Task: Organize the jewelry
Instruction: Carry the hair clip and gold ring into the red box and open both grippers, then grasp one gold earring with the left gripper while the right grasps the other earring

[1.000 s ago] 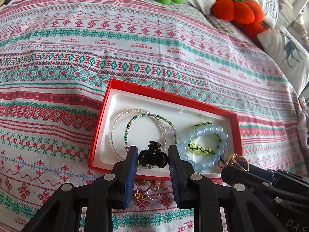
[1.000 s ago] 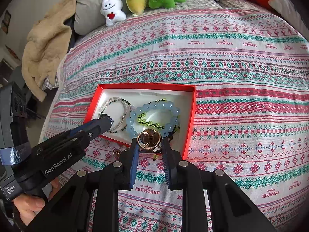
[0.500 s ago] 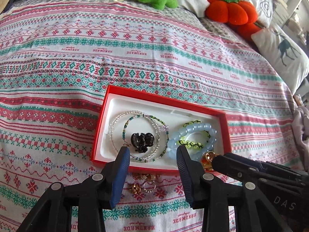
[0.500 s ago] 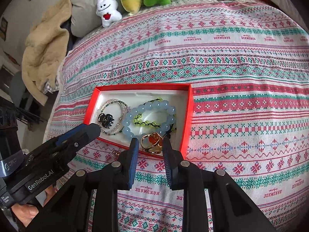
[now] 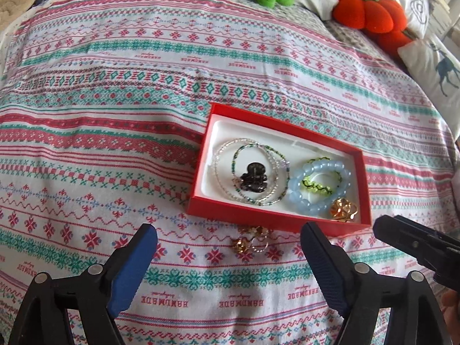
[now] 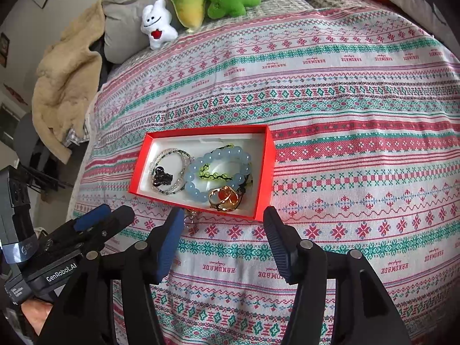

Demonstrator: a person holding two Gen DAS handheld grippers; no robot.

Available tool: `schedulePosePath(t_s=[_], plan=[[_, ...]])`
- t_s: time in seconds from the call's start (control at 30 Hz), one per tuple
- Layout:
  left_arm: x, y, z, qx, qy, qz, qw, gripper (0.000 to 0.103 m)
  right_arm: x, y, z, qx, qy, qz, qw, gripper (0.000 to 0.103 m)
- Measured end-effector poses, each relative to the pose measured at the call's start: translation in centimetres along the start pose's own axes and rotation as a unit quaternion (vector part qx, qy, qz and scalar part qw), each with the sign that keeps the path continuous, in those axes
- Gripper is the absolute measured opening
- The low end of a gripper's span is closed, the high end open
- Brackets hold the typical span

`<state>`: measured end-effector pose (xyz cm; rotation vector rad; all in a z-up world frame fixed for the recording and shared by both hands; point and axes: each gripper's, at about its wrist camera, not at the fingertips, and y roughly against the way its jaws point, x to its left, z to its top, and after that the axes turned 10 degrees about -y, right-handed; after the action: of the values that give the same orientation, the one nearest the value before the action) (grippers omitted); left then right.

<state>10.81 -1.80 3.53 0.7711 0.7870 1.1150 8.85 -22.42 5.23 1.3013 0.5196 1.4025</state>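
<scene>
A red box [image 5: 293,132] [image 6: 266,172] with a white lining lies on the patterned bedspread. Inside lie thin beaded bracelets [image 5: 227,155] with a black hair claw [image 5: 254,178] [image 6: 161,176] on them, a pale blue bead bracelet [image 5: 302,198] [image 6: 198,192], a green and black one [image 5: 316,185], and a gold heart clip [image 5: 343,210] [image 6: 225,198]. Small gold pieces [image 5: 250,240] [image 6: 189,215] rest on the cloth before the box's near wall. My left gripper [image 5: 228,231] and right gripper [image 6: 222,212] hover near that wall, jaws opening, nothing between them.
Plush toys [image 6: 201,3] line the far edge of the bed, with an orange pumpkin cushion [image 5: 369,13] and a deer-print pillow [image 5: 434,69] at the right. A beige blanket [image 6: 63,86] hangs off the left side. The bed's left edge drops away near the box.
The left gripper let the black hair claw drop onto the thin bracelets; the right let the gold heart clip drop into the box's near right corner. Both opened wide and drew back.
</scene>
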Motion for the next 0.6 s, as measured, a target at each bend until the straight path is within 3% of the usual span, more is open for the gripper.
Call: schedulePosePath(t_s=[0.13, 0.33, 0.6], plan=[[0.6, -0.3, -0.8, 0.02, 0.01, 0.019, 0.9996, 0.089, -0.2, -0.6, -1.2, 0.021, 0.002, -0.026, 0.999, 0.066], [0.9, -1.4, -2.0, 0.06, 0.024, 0.009, 0.9979, 0.089, -0.4, -1.7, -2.8, 0.053, 0.007, -0.047, 0.997, 0.066], [0.0, -2.3, -2.8, 0.075, 0.012, 0.009, 0.9971, 0.089, -0.7, -2.4, -3.6, 0.068, 0.007, -0.063, 0.996, 0.066]])
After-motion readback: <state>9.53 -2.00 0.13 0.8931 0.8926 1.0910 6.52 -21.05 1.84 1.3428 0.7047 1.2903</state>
